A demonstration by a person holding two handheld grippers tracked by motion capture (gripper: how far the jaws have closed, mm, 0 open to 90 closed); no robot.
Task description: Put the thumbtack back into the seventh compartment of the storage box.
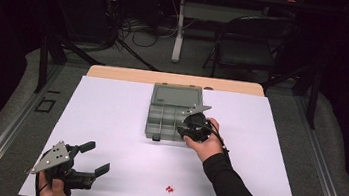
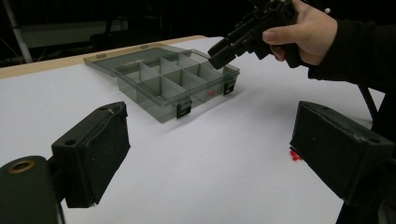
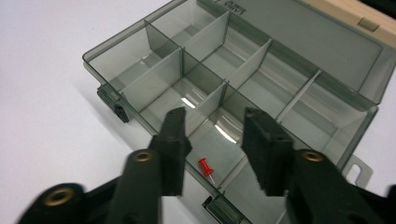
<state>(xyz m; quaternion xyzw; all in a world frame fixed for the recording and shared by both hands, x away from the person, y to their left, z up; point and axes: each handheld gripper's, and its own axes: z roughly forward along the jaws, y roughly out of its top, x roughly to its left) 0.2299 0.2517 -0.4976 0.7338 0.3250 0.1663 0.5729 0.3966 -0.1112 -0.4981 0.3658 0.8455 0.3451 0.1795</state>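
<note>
At the lower left of the high view, the left gripper [image 1: 89, 160] rests low over the white table [image 1: 119, 121] with its jaws spread wide and nothing between them; its own view looks between those two parted jaws across bare white surface. Lower centre of the high view, a small cluster of red pushpins [image 1: 169, 189] lies loose on the table, well apart from the box; in the left gripper view the same red bits peek out just beside the right-hand jaw. Centre frame, toward the upper part of the table, sits the grey compartment box [image 1: 162, 119], its lid folded open behind it. Right of centre, the right gripper [image 1: 190, 122] hangs over the box's near right corner, jaws parted and pinching nothing. Its own view shows one red pushpin [image 3: 205, 167] lying on the floor of a near-edge compartment, just below the gap between the jaws. Judging from this, the work looks like moving pins into the box: one is in, the cluster on the table is left to fetch.
</note>
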